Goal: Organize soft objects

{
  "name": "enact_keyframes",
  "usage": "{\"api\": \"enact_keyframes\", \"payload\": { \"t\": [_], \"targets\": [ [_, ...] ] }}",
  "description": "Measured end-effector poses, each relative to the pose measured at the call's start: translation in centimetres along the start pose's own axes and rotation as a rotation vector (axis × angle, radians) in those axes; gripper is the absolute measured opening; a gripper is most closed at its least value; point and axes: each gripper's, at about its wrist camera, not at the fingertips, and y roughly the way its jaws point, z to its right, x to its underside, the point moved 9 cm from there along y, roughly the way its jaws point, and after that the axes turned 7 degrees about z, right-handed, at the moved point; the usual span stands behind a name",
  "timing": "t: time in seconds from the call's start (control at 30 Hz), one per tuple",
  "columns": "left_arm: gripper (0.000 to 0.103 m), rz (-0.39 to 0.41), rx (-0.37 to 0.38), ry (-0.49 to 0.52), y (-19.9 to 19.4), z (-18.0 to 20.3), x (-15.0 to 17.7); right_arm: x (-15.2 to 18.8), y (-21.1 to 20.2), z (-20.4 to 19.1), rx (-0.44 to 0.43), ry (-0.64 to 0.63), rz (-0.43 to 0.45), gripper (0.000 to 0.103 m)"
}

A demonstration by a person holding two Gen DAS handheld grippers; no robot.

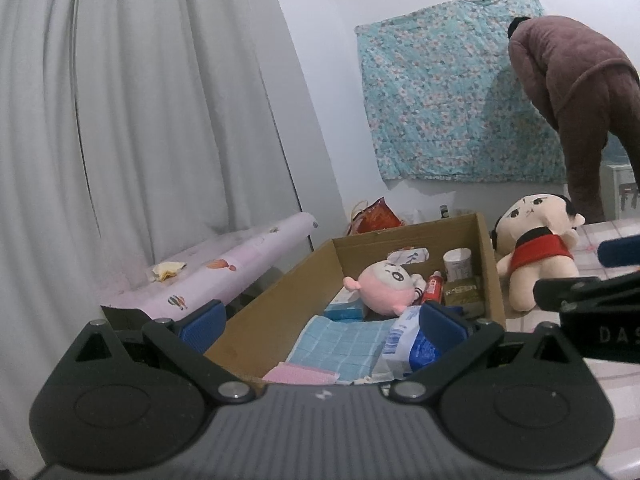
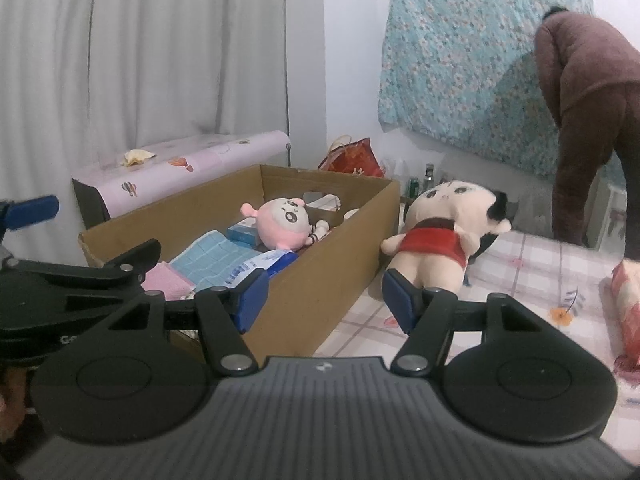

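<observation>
A checked pink-and-white cloth covers the bed or table surface (image 2: 532, 280) where the work happens, in a small room with white curtains and a floral blue sheet pinned to the far wall.

Nearest, the right gripper (image 2: 326, 300) hangs with its blue pads wide apart and nothing between them, aimed at the gap between box and doll. The left gripper (image 1: 320, 322) is likewise spread and empty, poised over the near end of the cardboard box (image 2: 320, 280).

Inside the box lie a pink cloth (image 1: 300, 376), a blue quilted cloth (image 1: 340, 344), a plastic packet with a barcode, a small blue carton, and the pink round plush (image 1: 384, 286). Further in, a red tube, a white tub and an olive packet stand against the right wall; their print is too blurred to read.

Just beside the box, outside its right wall, lies the big-headed doll in a red top (image 2: 436, 236), still on the cloth. It looks light, squashy and not fragile; the head is probably too broad for the pads, so a leg or the narrow waist seems the better hold.

On the neighbouring gripper only the letters "DAS" show in the left view.

Beyond, a red bag (image 2: 354, 158) sits by the wall, and a person in brown (image 2: 592, 100) bends over.
</observation>
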Motion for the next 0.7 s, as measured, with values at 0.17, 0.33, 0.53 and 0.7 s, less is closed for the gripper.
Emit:
{"api": "enact_keyframes", "payload": {
  "t": [0.17, 0.33, 0.53, 0.7],
  "targets": [
    [0.103, -0.018, 0.006, -0.009, 0.7, 0.2, 0.2, 0.0, 0.1, -0.2, -0.025, -0.01, -0.003, 0.067],
    [0.103, -0.049, 0.013, -0.023, 1.5, 0.1, 0.6, -0.1, 0.7, -0.5, -0.033, -0.036, -0.009, 0.068],
    [0.103, -0.097, 0.018, -0.048, 2.4, -0.7, 1.3, 0.4, 2.1, -0.8, -0.042, -0.012, -0.031, 0.068],
    [0.103, -0.105, 0.031, -0.026, 2.7, -0.3, 1.4, 0.7, 3.1, -0.5, -0.044, -0.002, -0.051, 0.068]
  ]
}}
